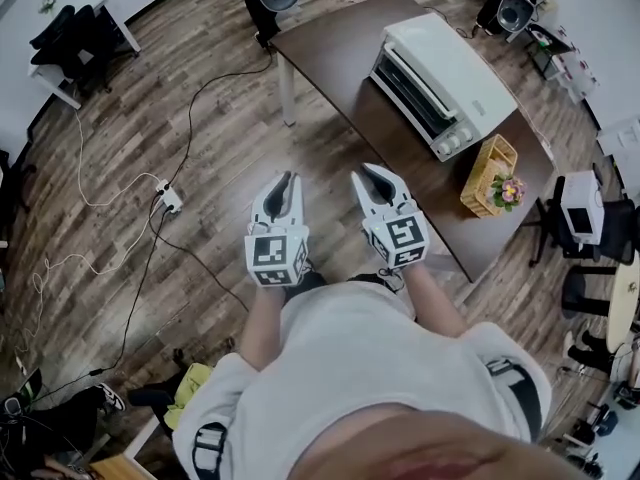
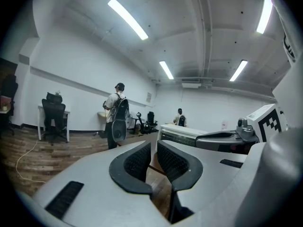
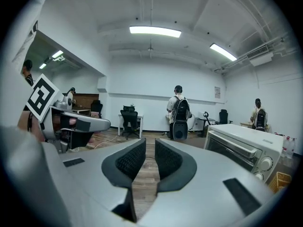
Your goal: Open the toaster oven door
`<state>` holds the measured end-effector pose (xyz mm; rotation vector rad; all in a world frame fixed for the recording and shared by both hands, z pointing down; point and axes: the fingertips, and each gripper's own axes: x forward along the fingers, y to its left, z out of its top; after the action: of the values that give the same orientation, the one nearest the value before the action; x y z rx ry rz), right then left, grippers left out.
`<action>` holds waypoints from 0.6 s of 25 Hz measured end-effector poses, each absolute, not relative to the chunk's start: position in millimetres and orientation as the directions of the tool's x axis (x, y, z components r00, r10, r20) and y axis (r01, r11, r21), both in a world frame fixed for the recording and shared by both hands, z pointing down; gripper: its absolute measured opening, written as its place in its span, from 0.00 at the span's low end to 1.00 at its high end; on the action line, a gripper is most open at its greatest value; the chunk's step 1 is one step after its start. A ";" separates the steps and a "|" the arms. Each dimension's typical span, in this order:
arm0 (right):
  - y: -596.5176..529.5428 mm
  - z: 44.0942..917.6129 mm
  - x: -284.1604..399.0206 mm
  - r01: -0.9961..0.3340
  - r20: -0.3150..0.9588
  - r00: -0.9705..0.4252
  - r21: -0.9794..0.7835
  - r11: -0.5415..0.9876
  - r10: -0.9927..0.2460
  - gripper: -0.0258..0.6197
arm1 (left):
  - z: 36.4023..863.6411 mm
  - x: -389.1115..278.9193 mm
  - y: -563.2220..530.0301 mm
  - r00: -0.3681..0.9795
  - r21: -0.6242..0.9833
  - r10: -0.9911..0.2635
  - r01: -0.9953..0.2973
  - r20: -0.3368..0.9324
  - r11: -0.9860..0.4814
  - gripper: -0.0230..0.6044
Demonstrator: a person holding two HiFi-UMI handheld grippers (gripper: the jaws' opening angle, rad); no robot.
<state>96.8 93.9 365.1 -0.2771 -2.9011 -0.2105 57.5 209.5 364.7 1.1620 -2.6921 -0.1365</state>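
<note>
Oven (image 1: 435, 83) on counter (image 1: 340, 38), door (image 1: 408, 93) closed, well ahead of both grippers. Left gripper (image 1: 285, 180) jaws nearly together, empty. Right gripper (image 1: 368, 174) narrow gap, empty. Both held side by side over floor, aimed ahead, probably for approach.

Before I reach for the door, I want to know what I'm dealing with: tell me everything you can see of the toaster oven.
The toaster oven is a boxy cream-white appliance, seemingly metal. Its dark glass door is shut, with a pale bar handle along the top and round knobs at one end. It stands upright on the dark brown table, a wicker basket near its knob end. Only the table touches it.
</note>
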 end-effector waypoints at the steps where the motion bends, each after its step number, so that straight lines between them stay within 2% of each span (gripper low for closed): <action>1: 93.0 366.9 92.9 0.189 0.233 -0.960 0.118 0.975 0.158 0.13 | 367.8 53.1 213.9 -0.662 0.166 -0.733 -0.714 0.158 0.681 0.09; 15: 42.2 401.8 64.3 0.073 0.309 -0.950 0.064 0.995 0.050 0.15 | 404.8 8.8 178.0 -0.547 0.225 -0.803 -0.773 0.234 0.593 0.09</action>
<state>64.3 42.2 401.8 -0.0890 -2.8256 -0.1063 8.8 178.0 404.8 1.2839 -2.5127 -0.1357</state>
